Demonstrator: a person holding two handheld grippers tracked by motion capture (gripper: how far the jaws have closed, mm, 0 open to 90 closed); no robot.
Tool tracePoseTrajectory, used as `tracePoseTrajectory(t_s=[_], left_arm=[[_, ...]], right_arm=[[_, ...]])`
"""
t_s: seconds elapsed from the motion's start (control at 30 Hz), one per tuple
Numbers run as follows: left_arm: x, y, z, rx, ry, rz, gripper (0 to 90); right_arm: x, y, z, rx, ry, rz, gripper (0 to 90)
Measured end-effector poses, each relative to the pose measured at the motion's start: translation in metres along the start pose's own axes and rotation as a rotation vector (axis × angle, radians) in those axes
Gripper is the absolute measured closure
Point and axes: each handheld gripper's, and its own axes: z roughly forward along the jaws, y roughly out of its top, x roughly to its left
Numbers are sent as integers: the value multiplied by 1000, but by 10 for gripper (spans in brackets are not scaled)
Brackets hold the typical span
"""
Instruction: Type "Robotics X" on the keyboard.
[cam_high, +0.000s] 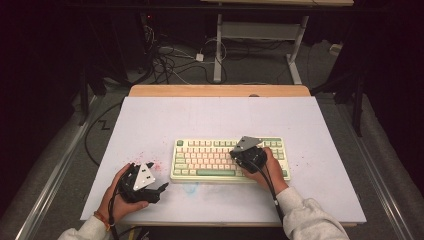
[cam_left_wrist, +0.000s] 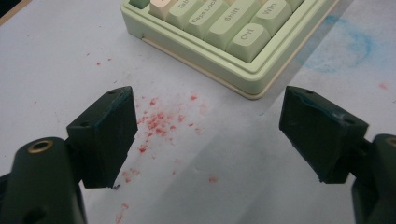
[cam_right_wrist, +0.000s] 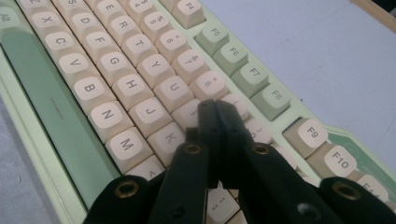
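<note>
A pale green keyboard with cream keys lies on a white mat, right of centre. My right gripper stands over the keyboard's right half, held from above by a hand. In the right gripper view its jaws are shut together with nothing between them, tips down over the keys just right of U and above K; contact with a key cannot be told. My left gripper rests low on the mat, left of the keyboard's front left corner. It is open and empty.
Red specks dot the mat between the left jaws, and a blue smudge lies in front of the keyboard. The wooden table edge runs along the back. Cables and a desk frame stand on the floor beyond.
</note>
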Motion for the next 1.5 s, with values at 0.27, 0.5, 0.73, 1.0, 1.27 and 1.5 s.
tracePoseTrajectory(t_s=[0.27, 0.5, 0.73, 1.0, 1.27, 1.5], left_arm=[[1, 0, -2, -4, 1, -9, 187], [2, 0, -4, -17, -3, -21, 223], [2, 0, -4, -14, -6, -24, 229], [2, 0, -5, -18, -4, -31, 234], [3, 6, -17, -75, -19, -69, 237], [4, 7, -19, -82, -30, -78, 236]], right_arm=[[-1, 1, -10, -49, 1, 18, 900], [-3, 2, -26, -122, -9, 25, 803], [-5, 0, -40, -185, -31, 47, 606], [-4, -6, -59, -246, -73, 73, 341], [2, -28, -77, -276, -136, 75, 270], [9, -48, -90, -307, -179, 82, 261]])
